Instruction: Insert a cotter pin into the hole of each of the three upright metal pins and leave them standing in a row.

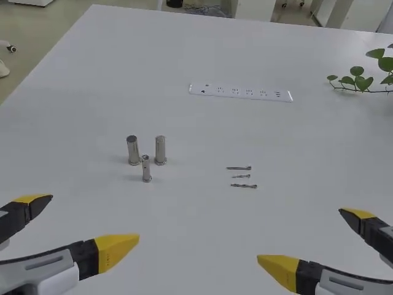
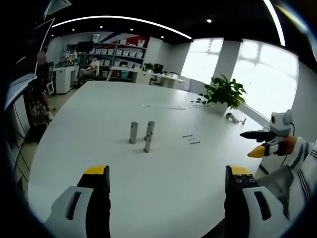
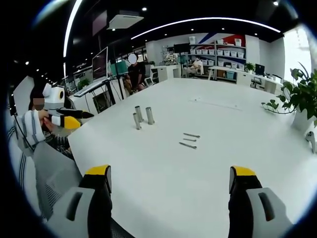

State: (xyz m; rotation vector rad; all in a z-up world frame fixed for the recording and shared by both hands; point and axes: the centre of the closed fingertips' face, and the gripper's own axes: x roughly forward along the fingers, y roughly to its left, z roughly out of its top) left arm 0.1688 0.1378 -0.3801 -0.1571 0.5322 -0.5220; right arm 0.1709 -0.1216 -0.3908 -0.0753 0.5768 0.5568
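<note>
Here, a white table [image 1: 73,92] is seen from above in the head view, with a long white power strip [image 1: 241,92] lying flat near its middle; every place below is given from that strip.

Far to the strip's left and much nearer the viewer, the left gripper [image 1: 91,218] hovers over the table's near edge. Its two yellow-tipped jaws are spread wide and hold nothing.

Next, left of the strip and nearer the viewer, three metal pins stand upright in a tight cluster rather than a row. Two stand side by side, one on the left [image 1: 132,150] and one on the right [image 1: 160,150]. The third [image 1: 146,168] stands just in front of the gap between them and looks slimmer.

Directly in front of the strip, nearer the viewer, three cotter pins lie flat on the table. They are parallel, one behind another, and close but apart: the farthest [image 1: 239,168], the middle [image 1: 241,176] and the nearest [image 1: 244,185]. They are well apart from the metal pins, and none sits in a pin's hole.

To the strip's right and much nearer the viewer, the right gripper [image 1: 299,236] hovers over the near edge. Its two yellow-tipped jaws are also spread wide and hold nothing.

Far right of the strip, one leafy green plant [image 1: 368,74] reaches in over the table's edge.
</note>
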